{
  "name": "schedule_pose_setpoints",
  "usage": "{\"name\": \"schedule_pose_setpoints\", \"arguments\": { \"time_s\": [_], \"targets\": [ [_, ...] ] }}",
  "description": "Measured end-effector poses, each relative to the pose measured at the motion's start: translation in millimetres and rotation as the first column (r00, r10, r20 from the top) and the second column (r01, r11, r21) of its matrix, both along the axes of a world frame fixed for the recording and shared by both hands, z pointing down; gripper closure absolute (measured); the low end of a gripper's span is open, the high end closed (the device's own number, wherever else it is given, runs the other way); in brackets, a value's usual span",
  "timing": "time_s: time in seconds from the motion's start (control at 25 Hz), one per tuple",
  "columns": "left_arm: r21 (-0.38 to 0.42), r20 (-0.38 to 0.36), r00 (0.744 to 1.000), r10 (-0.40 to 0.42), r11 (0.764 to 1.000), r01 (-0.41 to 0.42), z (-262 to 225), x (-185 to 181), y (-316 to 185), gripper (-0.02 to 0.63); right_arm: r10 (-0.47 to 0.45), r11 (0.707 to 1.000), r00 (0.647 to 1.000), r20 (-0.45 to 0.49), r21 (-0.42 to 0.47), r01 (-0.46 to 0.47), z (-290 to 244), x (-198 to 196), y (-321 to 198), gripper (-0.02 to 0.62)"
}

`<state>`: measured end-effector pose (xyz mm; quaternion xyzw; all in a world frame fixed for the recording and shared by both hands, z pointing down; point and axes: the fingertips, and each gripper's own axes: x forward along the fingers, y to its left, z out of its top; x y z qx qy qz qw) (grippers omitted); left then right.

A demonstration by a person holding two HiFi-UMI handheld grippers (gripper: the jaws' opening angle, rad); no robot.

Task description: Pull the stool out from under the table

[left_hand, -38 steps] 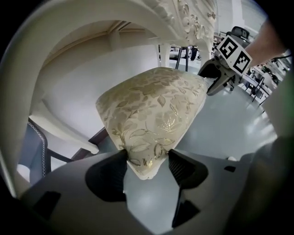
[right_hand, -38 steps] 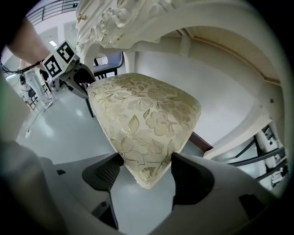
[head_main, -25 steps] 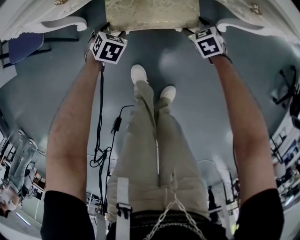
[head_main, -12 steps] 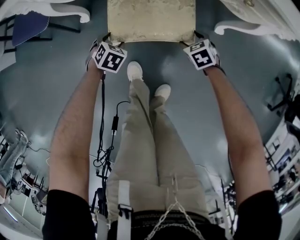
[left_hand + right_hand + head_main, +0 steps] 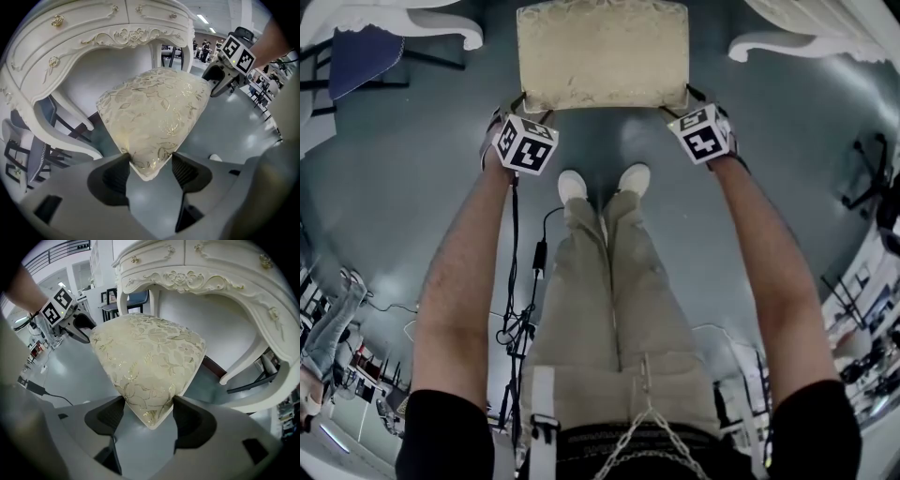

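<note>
The stool (image 5: 603, 54) has a cream, gold-patterned cushion (image 5: 157, 110) and stands on the grey floor, mostly out from beneath the white carved table (image 5: 403, 21). My left gripper (image 5: 523, 120) is shut on the cushion's near left corner (image 5: 149, 166). At the near right corner (image 5: 150, 413) my right gripper (image 5: 698, 112) is shut on the cushion too (image 5: 150, 362). The stool's legs are hidden under the seat.
The ornate table (image 5: 93, 42) curves over the far side, with its white legs (image 5: 248, 364) at both sides. A dark blue chair (image 5: 356, 56) stands at the far left. The person's legs and white shoes (image 5: 600, 183) are right behind the stool. A black cable (image 5: 520, 300) hangs down at the left.
The stool has slid toward me, out from under the table, with both grippers holding its near corners. The person's feet have stepped back and now stand side by side.
</note>
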<state>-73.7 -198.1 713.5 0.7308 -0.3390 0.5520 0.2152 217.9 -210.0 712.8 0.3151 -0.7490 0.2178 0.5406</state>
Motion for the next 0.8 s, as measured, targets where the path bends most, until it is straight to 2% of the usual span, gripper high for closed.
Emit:
{"name": "schedule_pose_setpoints", "arguments": {
  "time_s": [0.08,0.12,0.2,0.28,0.32,0.36,0.4,0.44,0.48,0.52,0.6,0.68,0.8],
  "targets": [
    [0.048,-0.029,1.0,-0.008,0.999,0.009,-8.6,-3.2,-2.3,0.322,0.031,0.999,0.999,-0.011,0.014,-0.03,-3.1,4.4,1.0,0.272],
    [0.079,-0.054,0.998,-0.025,0.996,0.029,-15.1,-5.3,-2.9,0.322,0.078,0.997,0.997,-0.006,0.022,-0.078,-6.9,6.7,2.2,0.272],
    [0.138,-0.126,0.99,-0.069,0.987,0.087,-33.2,-10.1,1.1,0.322,0.205,0.977,0.978,0.03,0.057,-0.206,-22.6,8.8,4.5,0.272],
    [0.2,-0.208,0.972,-0.109,0.968,0.151,-60.3,-13.1,1.7,0.335,0.282,0.95,0.956,0.084,0.115,-0.29,-44.7,7.2,3.1,0.272],
    [0.227,-0.244,0.96,-0.139,0.954,0.196,-77.2,-14.5,1.5,0.381,0.294,0.94,0.949,0.114,0.142,-0.309,-57.7,3.0,4.3,0.273],
    [0.248,-0.276,0.944,-0.179,0.936,0.25,-95.4,-15.9,1.6,0.469,0.3,0.932,0.944,0.141,0.168,-0.321,-72.7,-3.0,7.2,0.277],
    [0.265,-0.309,0.926,-0.218,0.915,0.303,-114.1,-16.1,1.7,0.568,0.304,0.921,0.939,0.16,0.201,-0.333,-89.7,-9.2,10.0,0.321],
    [0.28,-0.343,0.907,-0.243,0.895,0.346,-133.0,-14.4,1.2,0.588,0.309,0.907,0.935,0.175,0.241,-0.345,-108.7,-15.6,11.6,0.46],
    [0.297,-0.378,0.89,-0.254,0.877,0.376,-151.8,-11.2,-0.2,0.603,0.312,0.891,0.93,0.195,0.28,-0.358,-128.1,-22.9,12.0,0.556],
    [0.314,-0.411,0.874,-0.257,0.86,0.401,-170.1,-7.7,-2.3,0.603,0.312,0.876,0.924,0.222,0.311,-0.37,-146.4,-30.5,12.3,0.577],
    [0.346,-0.466,0.846,-0.261,0.826,0.445,-204.0,-2.7,-6.7,0.603,0.302,0.848,0.911,0.281,0.357,-0.391,-178.5,-43.3,13.7,0.592],
    [0.384,-0.503,0.827,-0.25,0.793,0.473,-236.6,1.0,-12.3,0.603,0.286,0.822,0.901,0.327,0.399,-0.406,-209.1,-51.8,14.2,0.592],
    [0.458,-0.537,0.822,-0.188,0.753,0.472,-286.6,7.0,-18.8,0.603,0.257,0.778,0.886,0.387,0.461,-0.427,-257.5,-61.2,12.1,0.594]
  ]
}}
